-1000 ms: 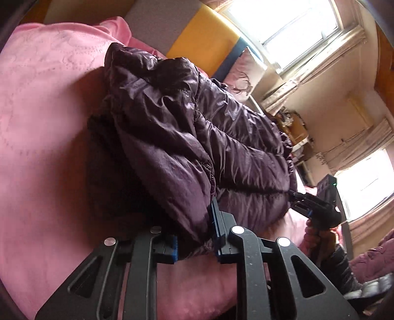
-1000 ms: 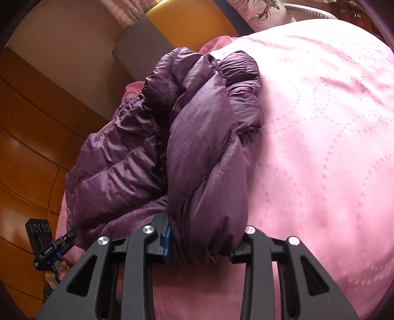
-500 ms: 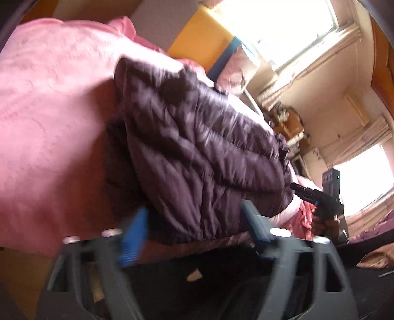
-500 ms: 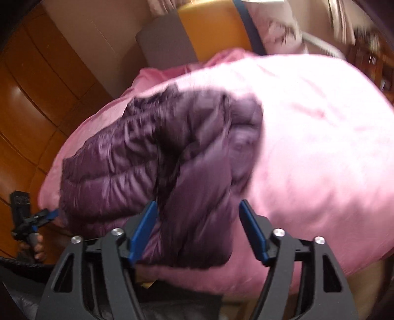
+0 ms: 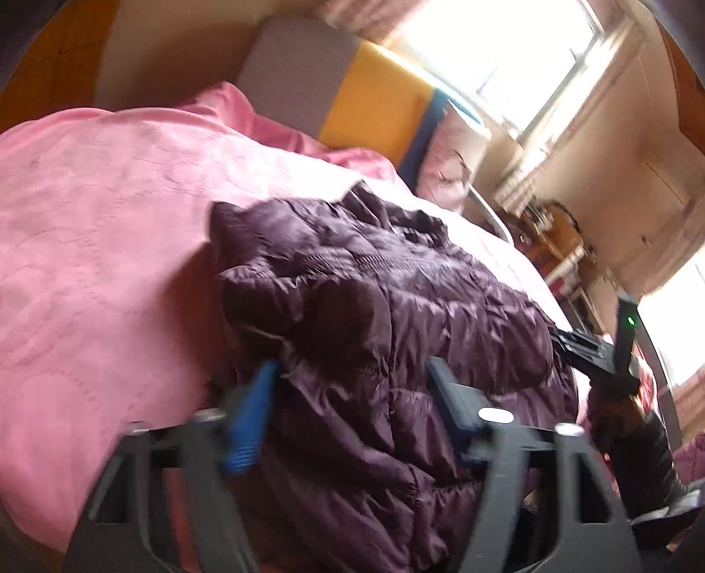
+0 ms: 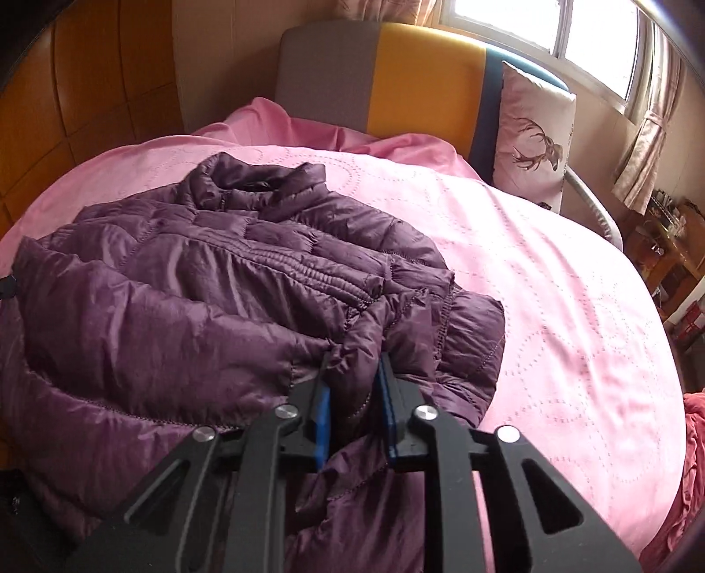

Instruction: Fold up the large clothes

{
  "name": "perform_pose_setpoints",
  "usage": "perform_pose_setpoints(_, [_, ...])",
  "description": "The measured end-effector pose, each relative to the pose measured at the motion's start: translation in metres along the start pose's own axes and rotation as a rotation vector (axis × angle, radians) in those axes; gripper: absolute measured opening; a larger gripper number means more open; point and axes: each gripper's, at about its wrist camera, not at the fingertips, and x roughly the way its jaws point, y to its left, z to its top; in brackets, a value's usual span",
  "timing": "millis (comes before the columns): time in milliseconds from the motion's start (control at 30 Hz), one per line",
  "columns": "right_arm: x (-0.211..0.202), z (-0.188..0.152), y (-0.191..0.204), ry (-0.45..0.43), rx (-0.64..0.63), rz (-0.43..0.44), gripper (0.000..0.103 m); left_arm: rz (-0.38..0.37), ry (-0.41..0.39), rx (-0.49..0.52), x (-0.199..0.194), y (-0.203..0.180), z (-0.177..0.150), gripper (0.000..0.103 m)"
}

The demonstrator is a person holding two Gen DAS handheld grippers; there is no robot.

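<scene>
A dark purple quilted puffer jacket [image 6: 189, 282] lies on the pink bedspread [image 6: 551, 273], collar toward the headboard. My right gripper [image 6: 352, 374] is shut on a bunched sleeve cuff of the jacket at its near right edge. In the left wrist view the jacket [image 5: 396, 308] lies spread under my left gripper [image 5: 352, 379], whose jaws stand wide apart over the fabric, holding nothing. The right gripper [image 5: 590, 348] shows at the jacket's far right edge in that view.
A grey, yellow and blue headboard [image 6: 396, 75] stands at the back with a deer-print pillow [image 6: 528, 141] against it. Wooden wall panels [image 6: 66, 101] are on the left. Cluttered shelves [image 6: 674, 247] and a window [image 6: 573, 31] are on the right.
Both grippers let go of the folded jacket and pulled back. The jacket now lies spread flatter. The right gripper has closed on a sleeve cuff; the left stays open.
</scene>
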Motion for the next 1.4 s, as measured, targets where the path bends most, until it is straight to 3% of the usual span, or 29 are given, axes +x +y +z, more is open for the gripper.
perform_pose_setpoints(167, [0.006, -0.011, -0.015, -0.006, 0.087, 0.034, 0.014, -0.022, -0.032, 0.038, -0.008, -0.005, 0.001, 0.044])
perform_pose_setpoints(300, [0.002, -0.01, -0.014, -0.01, 0.098, 0.032, 0.014, -0.05, -0.062, -0.019, -0.01, 0.003, 0.006, 0.059])
perform_pose_setpoints(467, [-0.007, -0.007, -0.013, -0.021, 0.091, 0.013, 0.013, -0.073, -0.066, -0.043, -0.004, 0.006, 0.015, 0.061])
perform_pose_setpoints(533, [-0.011, -0.007, -0.012, -0.022, 0.089, 0.006, 0.012, -0.066, -0.045, -0.009, 0.004, -0.002, 0.017, 0.054])
perform_pose_setpoints(600, [-0.018, -0.006, -0.011, -0.033, 0.084, -0.007, 0.01, -0.041, -0.039, 0.049, 0.01, -0.011, 0.016, 0.013])
perform_pose_setpoints(700, [-0.041, -0.005, -0.013, -0.073, 0.086, -0.003, 0.01, -0.017, -0.062, 0.073, 0.005, -0.016, 0.014, 0.008])
perform_pose_setpoints(867, [-0.091, 0.004, -0.013, -0.183, 0.074, 0.015, 0.01, -0.015, -0.177, 0.127, -0.039, -0.033, 0.012, 0.007])
perform_pose_setpoints(967, [-0.102, 0.012, -0.016, -0.215, 0.082, 0.022, 0.01, -0.011, -0.227, 0.163, -0.054, -0.043, 0.018, 0.007])
perform_pose_setpoints(1133, [-0.097, 0.035, -0.016, -0.237, 0.09, -0.004, 0.009, 0.017, -0.238, 0.156, -0.039, -0.043, 0.041, 0.006])
perform_pose_setpoints(1400, [-0.12, 0.091, -0.016, -0.389, 0.066, -0.031, 0.009, 0.052, -0.335, 0.208, -0.044, -0.058, 0.094, 0.006])
